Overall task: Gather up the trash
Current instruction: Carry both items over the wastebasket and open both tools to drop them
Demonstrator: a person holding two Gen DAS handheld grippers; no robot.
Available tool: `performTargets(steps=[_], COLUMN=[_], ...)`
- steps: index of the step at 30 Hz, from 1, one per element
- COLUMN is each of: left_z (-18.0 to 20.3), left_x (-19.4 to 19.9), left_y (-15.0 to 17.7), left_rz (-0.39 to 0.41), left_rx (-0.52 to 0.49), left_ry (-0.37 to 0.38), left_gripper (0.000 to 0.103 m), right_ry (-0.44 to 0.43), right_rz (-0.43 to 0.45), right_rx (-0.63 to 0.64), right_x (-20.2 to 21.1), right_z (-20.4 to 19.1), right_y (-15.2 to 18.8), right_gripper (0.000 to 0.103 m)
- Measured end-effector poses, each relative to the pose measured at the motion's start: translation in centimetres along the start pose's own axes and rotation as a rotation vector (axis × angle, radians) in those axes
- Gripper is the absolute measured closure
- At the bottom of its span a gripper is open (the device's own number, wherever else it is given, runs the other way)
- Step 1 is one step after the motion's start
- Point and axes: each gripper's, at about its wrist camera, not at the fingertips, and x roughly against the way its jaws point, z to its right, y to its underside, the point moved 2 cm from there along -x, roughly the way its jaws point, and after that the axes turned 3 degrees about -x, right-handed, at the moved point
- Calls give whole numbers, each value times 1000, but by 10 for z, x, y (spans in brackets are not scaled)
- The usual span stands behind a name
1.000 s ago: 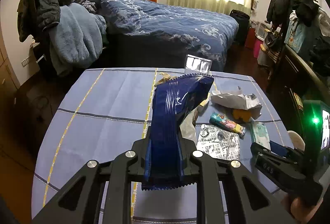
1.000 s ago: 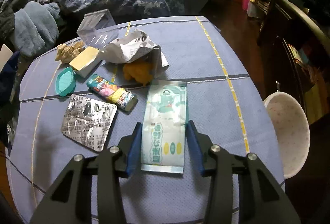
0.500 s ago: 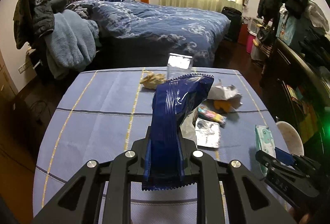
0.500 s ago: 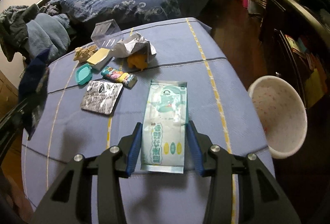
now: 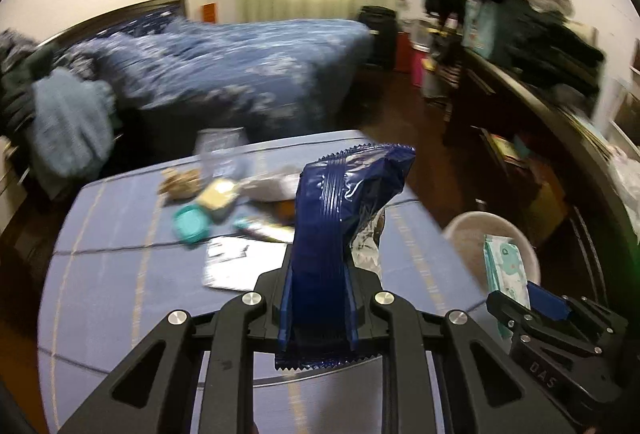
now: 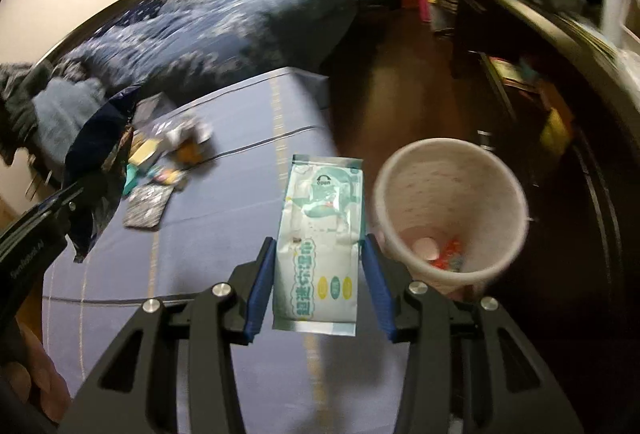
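Left gripper clenched on dark blue snack wrapper, wrapper standing upright above worktop. Right gripper clenched on pale green wipes pack, pack held above worktop edge, just beside white bin. Bin on floor beside worktop, few scraps at bottom. Farther on worktop: silver foil pack, teal lid, blurred litter. Beyond: bed.

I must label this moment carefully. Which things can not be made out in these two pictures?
- Left wrist view: table litter is motion-blurred; blue wrapper covers part.
- Right wrist view: bin contents too small to name.
- Right wrist view: wipes pack print is unreadable.
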Motion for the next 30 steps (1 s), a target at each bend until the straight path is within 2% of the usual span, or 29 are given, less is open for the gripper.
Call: performTargets(steps=[7,10,14,18,24,30], left_z=[77,112,146,172,189,198], left_x=[-18,-30,-42,-54,-79,-105], left_y=[-26,-37,-46,-54,-54,-58], left_rz=[13,8,-8,-17,-55,-116], left_rx=[-102,-138,-166,-190,-213,-192], left_ry=[125,193,241,259,257,270], left_gripper=[82,82,82,82,82,74], right_ry=[96,122,135,130,168,173], right_rz=[37,59,75,74,55,38], right_rx=[-106,-121,-135,-157,-166,-163], right_x=[6,9,4,-8,-29,-56], right_z=[76,100,123,139,156,167], right_y=[-19,-26,-38,-47,-50,-51], right_gripper=[59,59,59,59,59,56])
